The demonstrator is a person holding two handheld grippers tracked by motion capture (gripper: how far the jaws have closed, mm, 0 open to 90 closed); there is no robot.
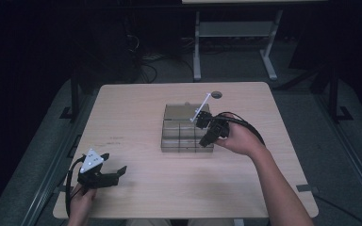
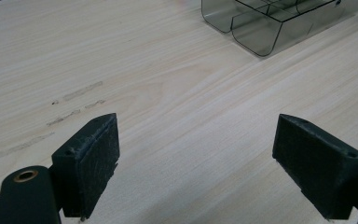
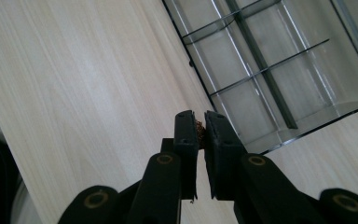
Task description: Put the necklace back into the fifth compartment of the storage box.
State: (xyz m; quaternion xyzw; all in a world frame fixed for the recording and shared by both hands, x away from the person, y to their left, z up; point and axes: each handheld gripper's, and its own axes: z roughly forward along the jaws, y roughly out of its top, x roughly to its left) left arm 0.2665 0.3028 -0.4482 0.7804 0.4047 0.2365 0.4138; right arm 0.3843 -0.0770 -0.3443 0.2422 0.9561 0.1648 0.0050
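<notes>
Organizer tray (image 1: 187, 136) of smoky clear plastic sits on the light wood table (image 1: 136, 113), slightly right of centre and toward the far half. Thin dividers split it into several compartments; compartments in sight look empty in the right gripper view (image 3: 270, 60). In the left gripper view its rounded near corner (image 2: 261, 28) shows at top, well apart from the jaws.

Right gripper (image 1: 206, 132) hangs over the tray's right side, held in the person's right hand (image 1: 238, 137), forearm reaching in from bottom right. A grey plate stands up from it, edge-on, and a black cable loops around the hand. In its own view the jaws (image 3: 200, 128) are nearly together, pinching a small brownish, rough-textured bit (image 3: 199, 129) at the tips; too small to identify. Tips lie above the table just beside the tray's edge, as that view frames it.

Left gripper (image 1: 115, 173) rests low at the table's near-left corner, well apart from the tray, held in the left hand (image 1: 82, 200). Grey three-cornered plate on top, cable trailing back toward the table edge. Jaws spread wide, nothing between them: in its own view both dark pads (image 2: 91, 158) stand far apart over bare wood (image 2: 196, 121), with faint scuff marks (image 2: 74, 95) on the surface ahead at left.

Beyond the table, a dark floor and the metal legs of another stand (image 1: 197, 47).
</notes>
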